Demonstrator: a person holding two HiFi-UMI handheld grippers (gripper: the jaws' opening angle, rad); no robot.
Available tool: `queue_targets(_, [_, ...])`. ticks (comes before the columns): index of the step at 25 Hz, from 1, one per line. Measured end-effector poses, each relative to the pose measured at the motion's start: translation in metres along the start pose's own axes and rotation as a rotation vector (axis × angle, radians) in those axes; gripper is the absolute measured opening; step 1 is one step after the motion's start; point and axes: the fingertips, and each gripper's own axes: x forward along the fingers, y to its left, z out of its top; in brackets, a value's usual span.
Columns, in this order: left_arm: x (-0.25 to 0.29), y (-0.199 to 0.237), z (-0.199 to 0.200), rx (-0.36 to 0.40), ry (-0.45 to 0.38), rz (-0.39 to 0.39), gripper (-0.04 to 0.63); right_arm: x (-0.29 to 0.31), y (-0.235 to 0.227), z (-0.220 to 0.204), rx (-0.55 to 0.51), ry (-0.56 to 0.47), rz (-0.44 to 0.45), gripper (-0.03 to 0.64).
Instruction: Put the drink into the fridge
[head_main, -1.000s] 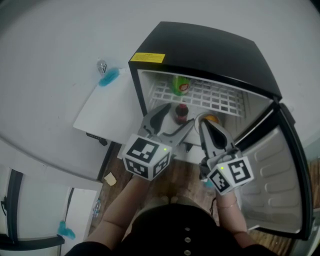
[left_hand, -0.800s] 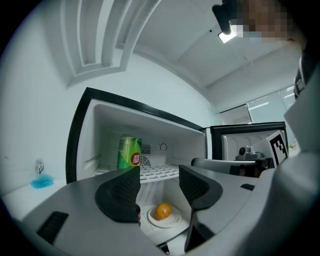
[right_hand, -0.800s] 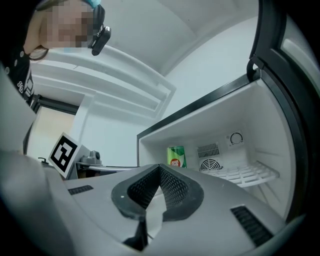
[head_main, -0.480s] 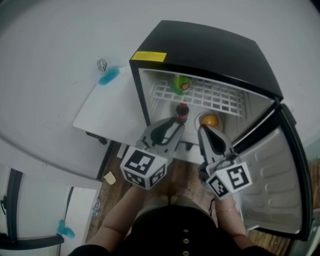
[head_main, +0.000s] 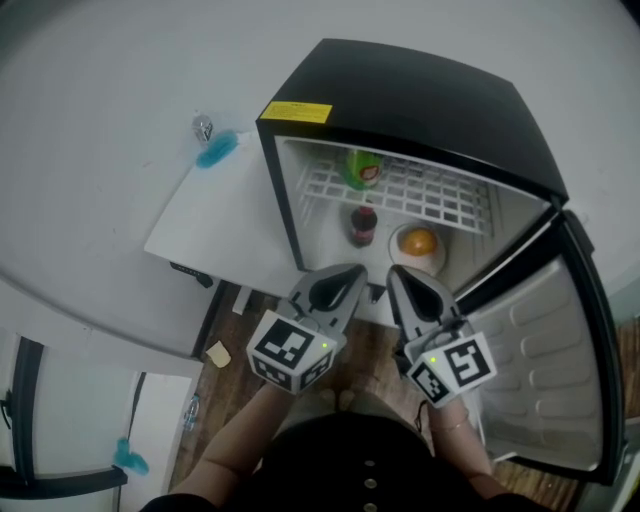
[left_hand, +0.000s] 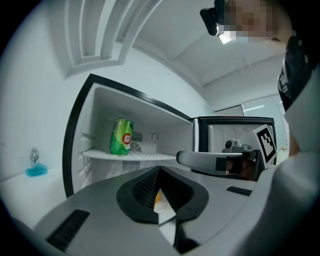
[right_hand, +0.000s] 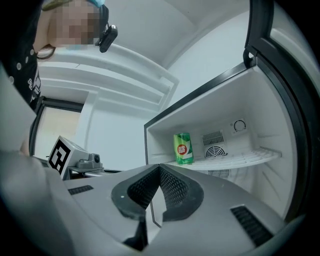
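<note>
The drink, a dark bottle (head_main: 363, 225) with a red cap, stands upright on the lower level of the open black fridge (head_main: 420, 95). A green can (head_main: 361, 168) (left_hand: 120, 136) (right_hand: 183, 148) sits on the wire shelf above it. My left gripper (head_main: 351, 273) (left_hand: 159, 170) hangs just outside the fridge's front, in front of the bottle and apart from it, shut and empty. The right gripper (head_main: 397, 273) (right_hand: 159, 167) is beside it, also shut on nothing. The bottle is hidden behind the jaws in both gripper views.
An orange on a white plate (head_main: 403, 258) lies to the right of the bottle. The fridge door (head_main: 560, 370) stands open at the right. A white surface (head_main: 215, 220) with a blue object (head_main: 216, 151) adjoins the fridge's left side. Wooden floor lies below.
The left gripper pulled back out of the fridge, away from the bottle, and its jaws went from wide open to shut. The bottle stayed standing inside. The right gripper drew back slightly.
</note>
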Motion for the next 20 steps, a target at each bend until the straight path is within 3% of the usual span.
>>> queue_targets(3, [-0.002,-0.002,-0.006,0.003,0.012,0.006,0.006,0.001,0.006,-0.004,-0.006,0.012,0.018,0.008])
queue_targets(10, [-0.006,0.003,-0.013,-0.074,0.009,0.041,0.006,-0.001,0.005,-0.009,-0.064,0.052,0.015,0.008])
queue_targets(20, [-0.005,0.003,-0.019,-0.101,0.022,0.052,0.006,-0.003,-0.001,-0.015,-0.058,0.072,-0.01,0.008])
